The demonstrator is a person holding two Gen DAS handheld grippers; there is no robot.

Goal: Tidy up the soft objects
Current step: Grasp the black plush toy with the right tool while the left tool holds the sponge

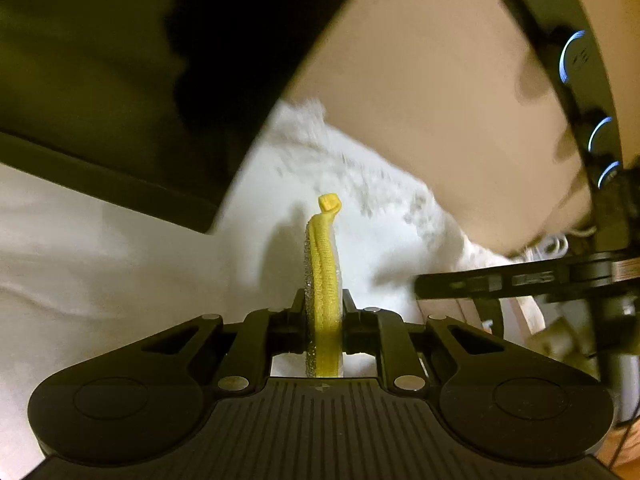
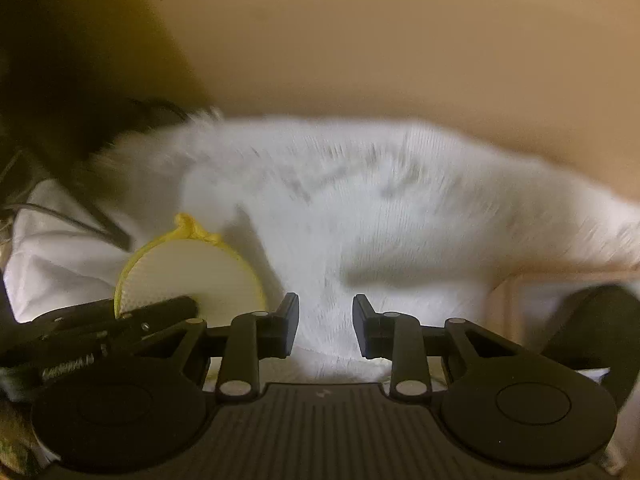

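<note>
Left wrist view first: the left gripper (image 1: 323, 320) is clamped tight on a round sponge pad (image 1: 322, 280) with a yellow knit edge, seen edge-on, its little yellow loop poking up toward 12 o'clock. So I'd say we're mid-carry, pad picked and on its way somewhere. Behind it, from about 12 to 3 o'clock, sits a fluffy white blanket (image 1: 340, 168), blurry, so things look to be moving.

From the right wrist camera the same sponge pad (image 2: 192, 276) shows its flat white face at about 9 o'clock, pinched at its lower edge by the left gripper (image 2: 188, 306). The right gripper (image 2: 326, 326) has its jaws wide apart and nothing in them, with the fluffy white blanket (image 2: 360, 208) right ahead of it.

Containers: honestly can't see any bin or basket in either shot. My guess for the next move is finding a drop spot for the pad, while the free gripper goes for the fluffy stuff, grabbing deep enough that the pile doesn't slip out.
</note>
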